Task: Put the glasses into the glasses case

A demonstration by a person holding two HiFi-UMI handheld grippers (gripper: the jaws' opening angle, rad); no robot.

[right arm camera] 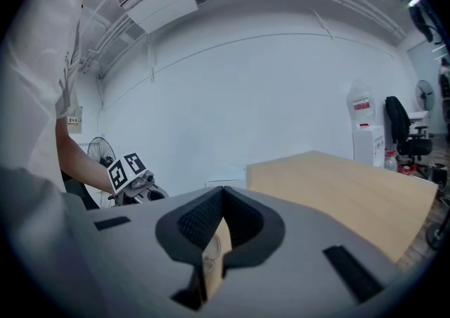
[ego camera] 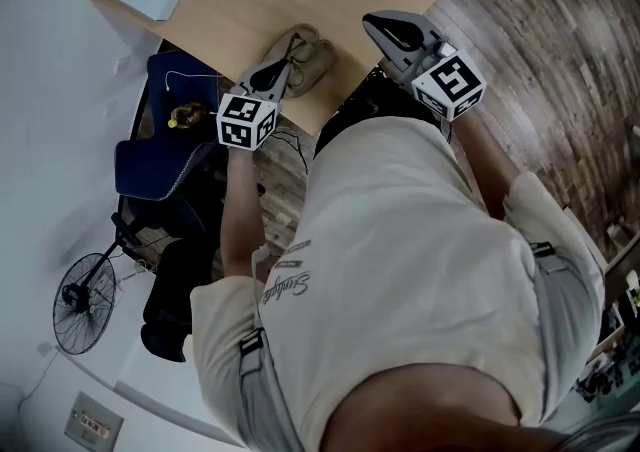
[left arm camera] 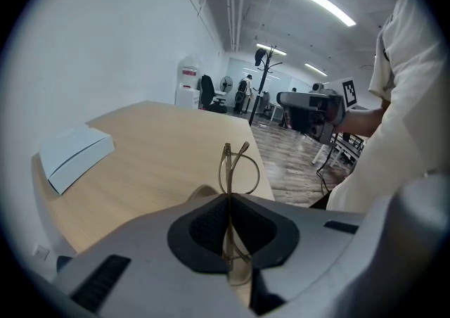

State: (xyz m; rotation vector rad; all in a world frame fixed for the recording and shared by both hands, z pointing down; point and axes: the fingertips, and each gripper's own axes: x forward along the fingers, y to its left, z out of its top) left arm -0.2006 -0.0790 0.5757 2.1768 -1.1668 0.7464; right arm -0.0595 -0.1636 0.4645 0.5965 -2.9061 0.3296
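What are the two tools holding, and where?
The left tool pinches the folded glasses around mid-frame. The right tool pinches a tan flap, maybe the case's.

Stood at the tabletop's near corner with both arms stretched forward. Held the left tongs tilted downward over the near edge, bare left forearm straight behind, jaws pressed together on the thin glasses. Held the right tongs close to level beside the tabletop's right-hand edge, right forearm short behind them, jaws closed on a tan flap. Carried both marker cubes facing upward.
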